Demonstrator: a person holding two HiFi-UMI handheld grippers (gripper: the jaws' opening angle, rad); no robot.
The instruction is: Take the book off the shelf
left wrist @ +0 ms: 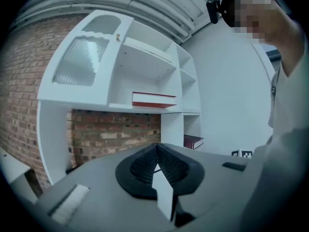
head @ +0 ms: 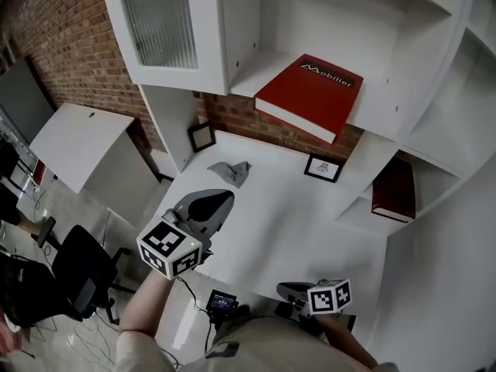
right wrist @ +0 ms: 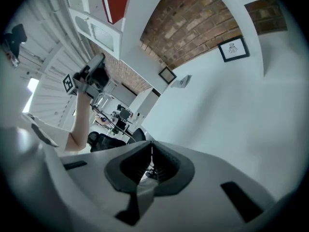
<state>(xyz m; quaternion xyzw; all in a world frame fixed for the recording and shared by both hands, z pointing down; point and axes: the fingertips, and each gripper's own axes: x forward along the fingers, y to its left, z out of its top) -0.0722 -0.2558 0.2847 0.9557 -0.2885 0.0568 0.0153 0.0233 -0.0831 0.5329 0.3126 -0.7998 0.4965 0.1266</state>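
- Currently, your left hand-held gripper [head: 217, 202] is held up over the left edge of the white counter [head: 287, 223], jaws pressed together, gripping nothing.
- Just beyond it, a crumpled grey cloth [head: 232, 171] lies on the counter near the brick wall.
- Above, the red book [head: 310, 95] lies flat on the white shelf [head: 249, 80], near its front edge.
- Your right hand-held gripper [head: 288, 289] sits low at the counter's near edge, jaws closed and empty.
- Far right, a dark red book [head: 394, 190] lies in a lower compartment.
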